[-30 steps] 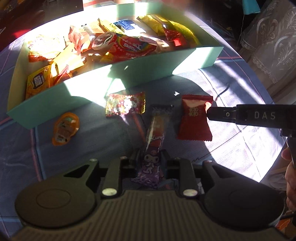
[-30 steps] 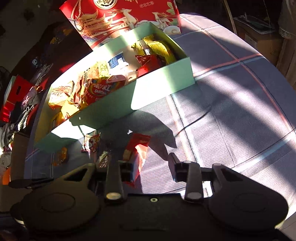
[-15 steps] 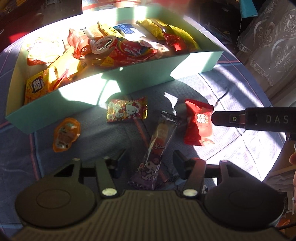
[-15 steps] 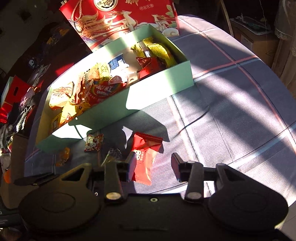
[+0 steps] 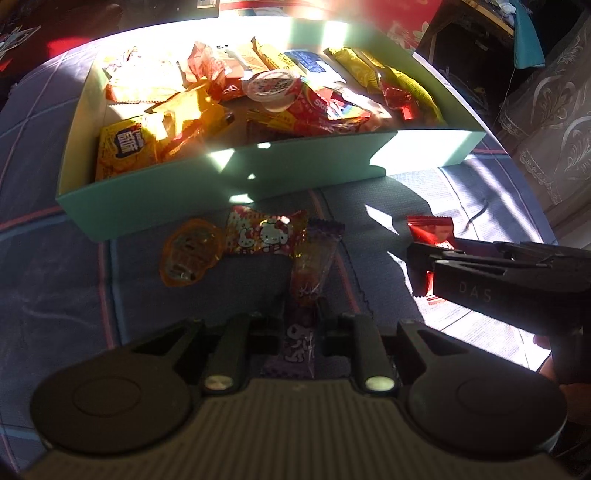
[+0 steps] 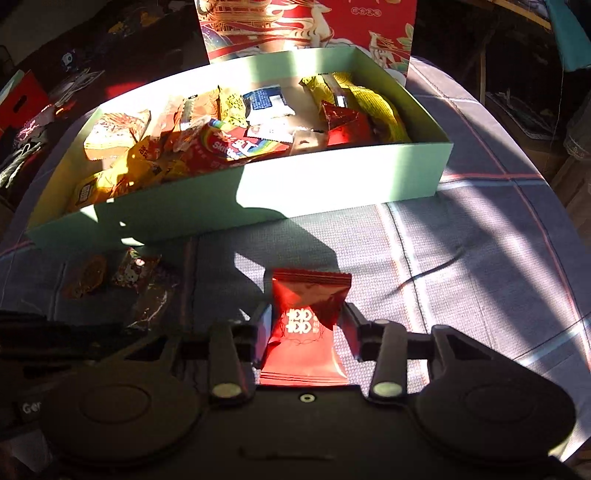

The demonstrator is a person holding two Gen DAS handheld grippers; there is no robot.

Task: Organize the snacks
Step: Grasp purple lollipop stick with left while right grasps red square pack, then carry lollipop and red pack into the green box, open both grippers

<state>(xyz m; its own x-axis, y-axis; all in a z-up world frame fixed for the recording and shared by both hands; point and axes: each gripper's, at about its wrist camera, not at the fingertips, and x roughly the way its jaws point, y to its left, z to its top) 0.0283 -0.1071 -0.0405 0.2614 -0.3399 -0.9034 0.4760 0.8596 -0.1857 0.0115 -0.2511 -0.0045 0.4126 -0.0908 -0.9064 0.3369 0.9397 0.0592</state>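
A mint-green box (image 5: 258, 173) (image 6: 332, 192) full of snacks stands on the blue plaid cloth. In front of it lie an orange jelly cup (image 5: 188, 254), a Hello Kitty candy (image 5: 266, 232), a long purple Kuromi candy stick (image 5: 306, 295) and a red candy packet (image 6: 306, 325) (image 5: 432, 229). My left gripper (image 5: 301, 314) is shut on the near end of the purple stick. My right gripper (image 6: 304, 321) has its fingers against both sides of the red packet, shut on it; it also shows in the left wrist view (image 5: 480, 273).
A red decorated box lid (image 6: 306, 26) stands behind the green box. Dark clutter and red bags (image 6: 22, 103) lie at the far left. A patterned curtain (image 5: 554, 110) hangs at the right beyond the table edge. Strong sunlight and shadows cross the cloth.
My left gripper opened half a second ago and has closed again on the purple stick. My right gripper moved over the red packet and closed its fingers on it.
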